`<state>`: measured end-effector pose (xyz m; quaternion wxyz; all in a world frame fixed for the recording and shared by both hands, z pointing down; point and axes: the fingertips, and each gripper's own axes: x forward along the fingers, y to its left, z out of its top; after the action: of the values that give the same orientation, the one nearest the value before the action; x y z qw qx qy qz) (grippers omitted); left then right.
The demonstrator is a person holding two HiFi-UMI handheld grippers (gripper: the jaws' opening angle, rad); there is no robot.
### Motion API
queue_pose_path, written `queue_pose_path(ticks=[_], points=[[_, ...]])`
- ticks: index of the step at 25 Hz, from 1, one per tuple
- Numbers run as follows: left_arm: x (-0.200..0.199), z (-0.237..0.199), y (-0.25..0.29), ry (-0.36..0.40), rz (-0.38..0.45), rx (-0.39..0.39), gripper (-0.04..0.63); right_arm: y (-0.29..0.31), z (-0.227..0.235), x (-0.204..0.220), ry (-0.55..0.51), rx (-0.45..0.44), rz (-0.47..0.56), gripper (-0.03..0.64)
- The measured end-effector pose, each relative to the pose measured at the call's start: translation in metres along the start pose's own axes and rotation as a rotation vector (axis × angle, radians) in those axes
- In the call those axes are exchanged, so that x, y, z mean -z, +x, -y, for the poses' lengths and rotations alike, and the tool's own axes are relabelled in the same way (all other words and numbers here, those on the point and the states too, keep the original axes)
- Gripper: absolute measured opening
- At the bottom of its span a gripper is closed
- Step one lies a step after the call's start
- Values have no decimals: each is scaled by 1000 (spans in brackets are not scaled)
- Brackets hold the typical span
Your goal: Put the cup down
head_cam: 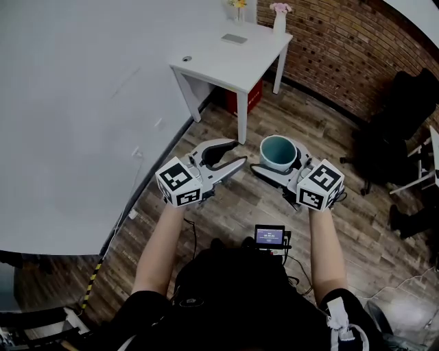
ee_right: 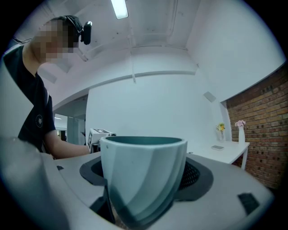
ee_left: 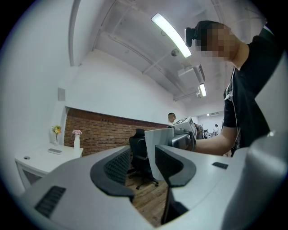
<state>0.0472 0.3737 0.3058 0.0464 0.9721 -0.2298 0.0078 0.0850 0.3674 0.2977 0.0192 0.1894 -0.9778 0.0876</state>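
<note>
My right gripper [head_cam: 281, 164] is shut on a teal cup [head_cam: 278, 152], which stands upright in the air above the wooden floor. In the right gripper view the cup [ee_right: 143, 173] fills the gap between the two dark pads, and both press on its sides. To its left my left gripper [head_cam: 230, 158] is open with nothing between its fingers. In the left gripper view the gap between the pads [ee_left: 117, 168] shows only floor and a chair, with the cup [ee_left: 150, 150] beyond them. A white table [head_cam: 233, 65] stands farther ahead.
On the white table stand two small vases with flowers [head_cam: 279, 17] and a flat dark device [head_cam: 234, 38]. A red box [head_cam: 251, 96] sits beneath it. A brick wall [head_cam: 343, 48] runs behind, and a black office chair [head_cam: 401, 123] stands at the right.
</note>
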Motion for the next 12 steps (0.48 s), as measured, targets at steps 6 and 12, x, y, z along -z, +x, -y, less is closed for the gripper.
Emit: queue_pose_path(ticks=[6, 12], points=[[9, -4, 10, -7, 1, -31, 164, -6, 15, 10, 20, -14, -6, 397], [13, -8, 26, -9, 1, -39, 164, -12, 28, 13, 21, -29, -10, 397]])
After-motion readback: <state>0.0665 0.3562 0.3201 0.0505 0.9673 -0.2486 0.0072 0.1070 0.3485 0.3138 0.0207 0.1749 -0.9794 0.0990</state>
